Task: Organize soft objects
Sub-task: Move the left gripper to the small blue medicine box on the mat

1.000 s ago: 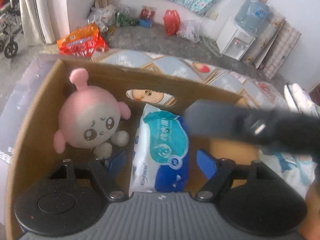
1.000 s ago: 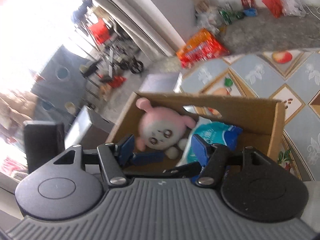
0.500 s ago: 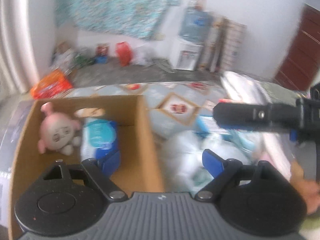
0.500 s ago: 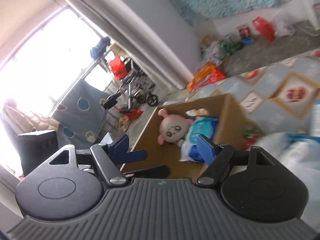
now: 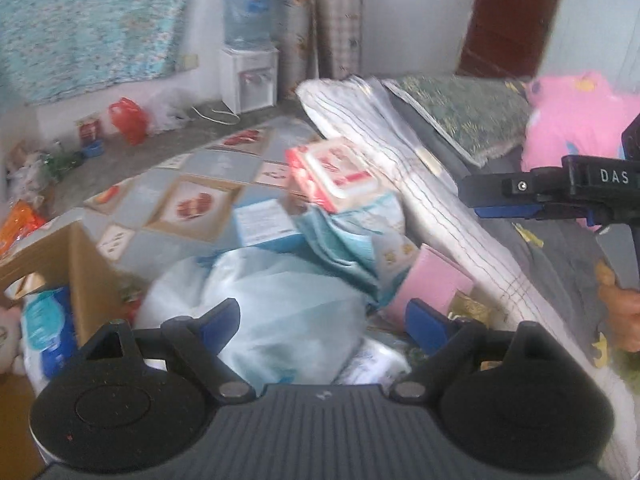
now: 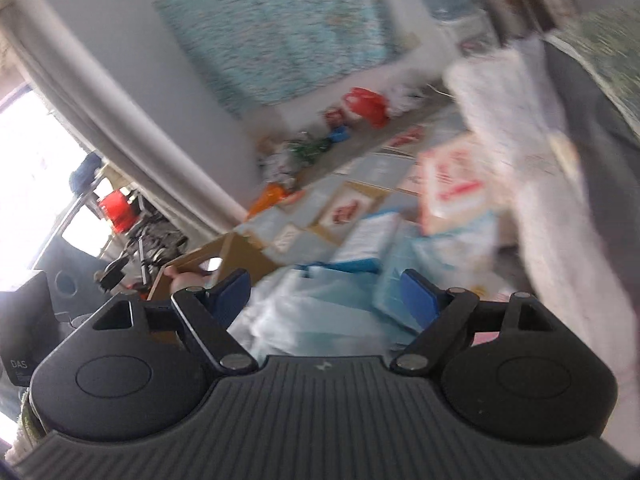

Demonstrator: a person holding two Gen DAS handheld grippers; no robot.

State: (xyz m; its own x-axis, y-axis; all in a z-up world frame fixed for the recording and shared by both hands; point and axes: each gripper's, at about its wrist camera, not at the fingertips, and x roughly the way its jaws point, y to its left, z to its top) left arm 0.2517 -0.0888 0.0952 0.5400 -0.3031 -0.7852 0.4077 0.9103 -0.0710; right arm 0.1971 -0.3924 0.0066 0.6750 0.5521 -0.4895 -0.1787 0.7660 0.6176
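Left wrist view: the left gripper point(image 5: 322, 322) hangs over a heap of soft goods, its blue-tipped jaws standing wide apart with nothing clamped; they widened a moment ago and now hold that spread. Directly beyond the fingertips lies a pale blue plastic bag point(image 5: 280, 300), crumpled and bulging. Behind it sits a blue and white packet point(image 5: 264, 222), and on top of the heap rests a red and white pack point(image 5: 336, 174), tilted. A pink flat item point(image 5: 430, 284) lies just right of the bag, against a striped white bundle point(image 5: 404, 152) that runs diagonally across the frame. At the left edge stands a cardboard box point(image 5: 86, 276) holding a blue and white tissue pack point(image 5: 48, 332); a sliver of a pink plush toy point(image 5: 6, 332) shows beside that pack inside the box. The box stands on a patterned mat point(image 5: 192, 200). At the right edge the right gripper point(image 5: 504, 200) enters side-on above the bedding, with a hand point(image 5: 622, 312) on its grip below; a pink cloth point(image 5: 576, 120) lies behind it. Right wrist view (motion-blurred): the right gripper point(image 6: 326, 294) also has its jaws apart and has just been opening further, with nothing between the pads. The same bag point(image 6: 304, 312) lies ahead of its fingertips, the red and white pack point(image 6: 452, 184) beyond, and the box point(image 6: 236, 256) at left.
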